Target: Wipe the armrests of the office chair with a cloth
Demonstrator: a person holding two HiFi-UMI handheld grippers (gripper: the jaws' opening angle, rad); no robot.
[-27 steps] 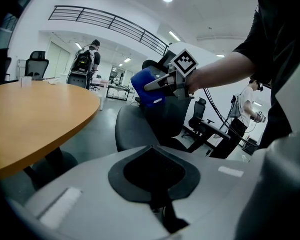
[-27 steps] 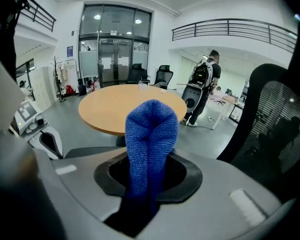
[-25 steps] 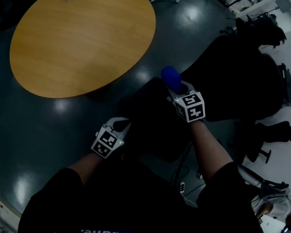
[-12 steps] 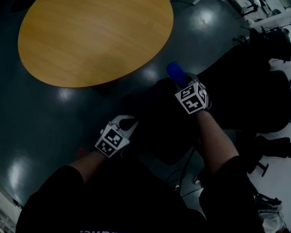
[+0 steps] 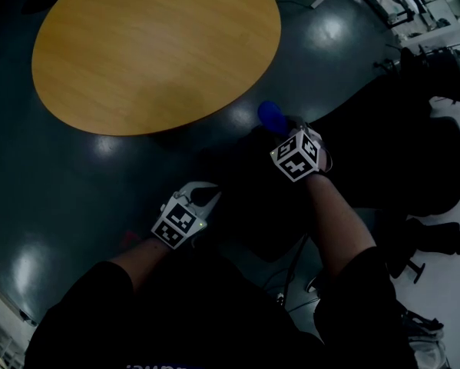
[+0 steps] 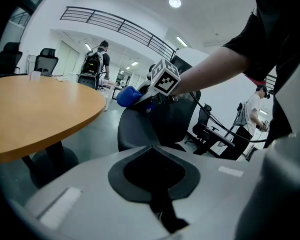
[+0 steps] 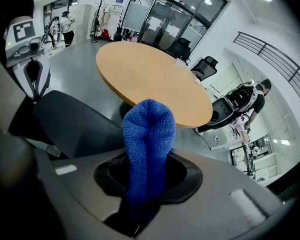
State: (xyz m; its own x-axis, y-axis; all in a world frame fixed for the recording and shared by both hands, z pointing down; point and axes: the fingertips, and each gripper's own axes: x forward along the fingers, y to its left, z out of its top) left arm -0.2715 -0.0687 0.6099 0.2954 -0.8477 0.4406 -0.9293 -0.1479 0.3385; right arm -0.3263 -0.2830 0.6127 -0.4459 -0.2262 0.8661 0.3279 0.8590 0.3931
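A black office chair (image 5: pixel 253 206) stands below me, its back dark and hard to read. My right gripper (image 5: pixel 283 133) is over the chair's far side, shut on a folded blue cloth (image 5: pixel 271 114) that sticks out past the jaws. In the right gripper view the blue cloth (image 7: pixel 147 149) stands up between the jaws, over the black chair (image 7: pixel 74 124). My left gripper (image 5: pixel 200 198) is at the chair's near left, jaws shut with nothing between them. The left gripper view shows the chair (image 6: pixel 139 129) ahead, with the right gripper's marker cube (image 6: pixel 165 79) and the cloth (image 6: pixel 127 96) above it.
A round wooden table (image 5: pixel 153 44) fills the upper left, close to the chair. More black chairs (image 5: pixel 414 152) crowd the right side. A cable (image 5: pixel 291 260) trails on the dark glossy floor. People stand far off in the room (image 6: pixel 94 64).
The right gripper has shifted slightly left with the cloth and turned a little. The left gripper has hardly moved. My head view has swung, so the table sits further right in frame.
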